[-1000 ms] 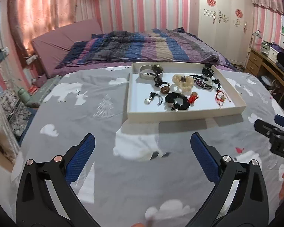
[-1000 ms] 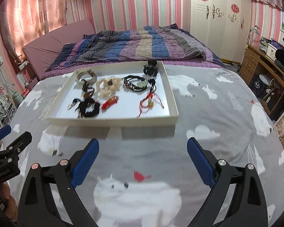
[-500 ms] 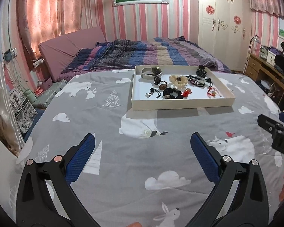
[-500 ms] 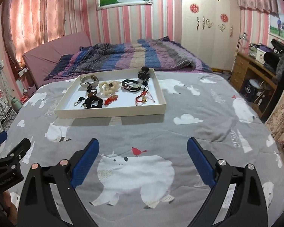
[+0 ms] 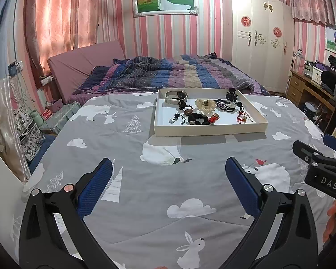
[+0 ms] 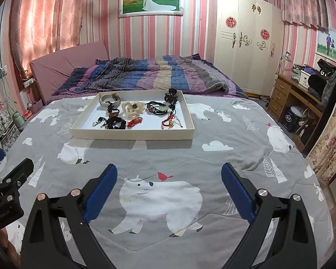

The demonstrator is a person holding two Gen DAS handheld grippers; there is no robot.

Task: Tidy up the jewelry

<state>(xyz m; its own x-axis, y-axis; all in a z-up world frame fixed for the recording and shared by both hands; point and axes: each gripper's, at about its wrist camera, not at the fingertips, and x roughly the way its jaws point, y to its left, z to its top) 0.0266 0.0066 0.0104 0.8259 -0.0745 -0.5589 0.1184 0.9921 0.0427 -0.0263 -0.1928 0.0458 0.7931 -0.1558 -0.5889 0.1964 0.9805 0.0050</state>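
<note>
A shallow cream tray (image 5: 210,131) (image 6: 132,133) lies on the grey animal-print bedspread, far ahead of both grippers. It holds several pieces of jewelry: a grey watch (image 5: 175,96), a cream beaded bracelet (image 5: 205,105) (image 6: 132,108), a black hair tie (image 5: 198,119) (image 6: 115,123), a red charm (image 6: 134,121) and a red cord piece (image 5: 243,117) (image 6: 171,122). My left gripper (image 5: 168,179) is open and empty above the bedspread. My right gripper (image 6: 169,180) is open and empty too.
A striped quilt (image 5: 163,74) lies behind the tray. A white wardrobe (image 6: 244,40) and a wooden desk (image 6: 295,96) stand on the right. The bed's left edge drops to cluttered floor (image 5: 29,130). The right gripper's body (image 5: 320,170) shows in the left wrist view.
Both grippers have pulled back and up from the tray, which now looks smaller and farther off. Both stay open and empty.
</note>
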